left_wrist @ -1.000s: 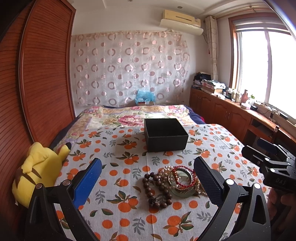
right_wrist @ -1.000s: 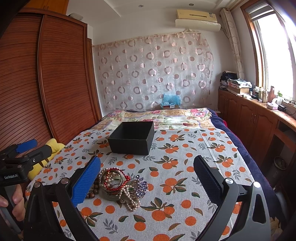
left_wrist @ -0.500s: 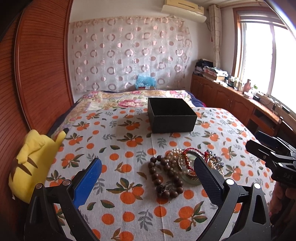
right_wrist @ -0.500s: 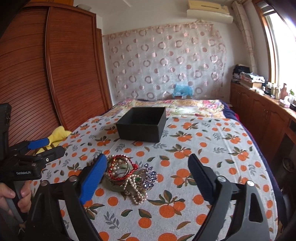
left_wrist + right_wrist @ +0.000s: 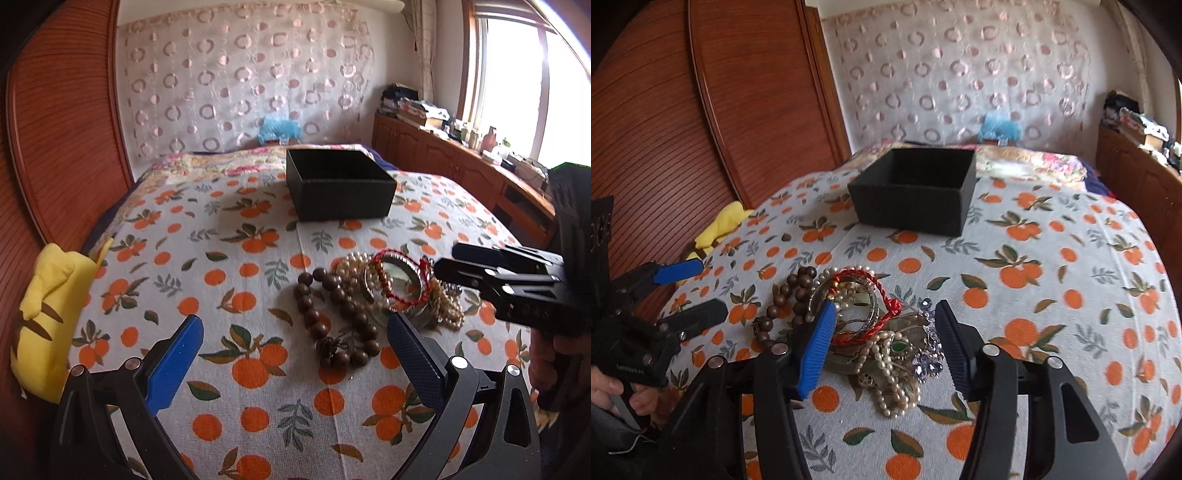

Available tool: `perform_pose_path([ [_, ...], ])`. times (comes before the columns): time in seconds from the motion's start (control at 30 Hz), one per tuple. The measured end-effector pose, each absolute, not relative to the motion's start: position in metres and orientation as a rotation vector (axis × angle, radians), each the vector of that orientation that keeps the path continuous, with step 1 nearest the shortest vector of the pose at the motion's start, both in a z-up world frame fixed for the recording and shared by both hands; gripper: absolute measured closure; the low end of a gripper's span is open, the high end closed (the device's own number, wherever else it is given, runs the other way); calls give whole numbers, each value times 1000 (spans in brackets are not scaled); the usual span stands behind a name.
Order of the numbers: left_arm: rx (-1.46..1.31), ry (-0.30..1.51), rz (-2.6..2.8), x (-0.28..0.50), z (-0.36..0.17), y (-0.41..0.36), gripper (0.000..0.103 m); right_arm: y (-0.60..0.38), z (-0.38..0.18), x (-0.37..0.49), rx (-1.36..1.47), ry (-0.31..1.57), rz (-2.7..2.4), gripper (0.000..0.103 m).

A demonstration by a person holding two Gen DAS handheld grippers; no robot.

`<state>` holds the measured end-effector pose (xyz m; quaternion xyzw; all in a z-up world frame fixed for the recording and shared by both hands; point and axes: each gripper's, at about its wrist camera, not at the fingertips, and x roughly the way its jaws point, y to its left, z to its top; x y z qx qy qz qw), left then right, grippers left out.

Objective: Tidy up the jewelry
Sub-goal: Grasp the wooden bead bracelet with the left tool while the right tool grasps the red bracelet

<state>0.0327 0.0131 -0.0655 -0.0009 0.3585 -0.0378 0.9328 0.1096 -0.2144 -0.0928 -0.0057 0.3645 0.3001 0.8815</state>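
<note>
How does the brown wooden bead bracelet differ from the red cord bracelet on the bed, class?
The wooden bead bracelet is made of big dark brown round beads; the red cord bracelet is a thin twisted cord. The bead bracelet lies mostly flat on the cloth at the pile's edge; the red cord sits on top of the pearls and bangles. Both are loops in one tangled pile, outside the black box.

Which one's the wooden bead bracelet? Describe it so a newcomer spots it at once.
On the orange-print bedspread, in front of the open black box, lies a tangled jewelry pile. The wooden bead bracelet is the loop on the pile's edge toward the yellow plush toy. Its big, dark brown, matte beads stand out against small pearls and red cord.
</note>
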Motion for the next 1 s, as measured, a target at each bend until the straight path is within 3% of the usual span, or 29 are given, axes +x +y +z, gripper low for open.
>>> perform_pose_path([
  [0.23,-11,791,-89,43,-82,18,7,-204,-98,127,-41,800,661,62],
  [0.37,-9,813,-89,46,-89,19,7,-203,-104,134,-41,835,673,66],
  [0.63,-11,855,-108,57,-99,20,7,-203,-106,135,-26,854,713,93],
  [1.0,-42,868,-171,74,-94,28,8,-213,-71,122,-66,731,700,95],
])
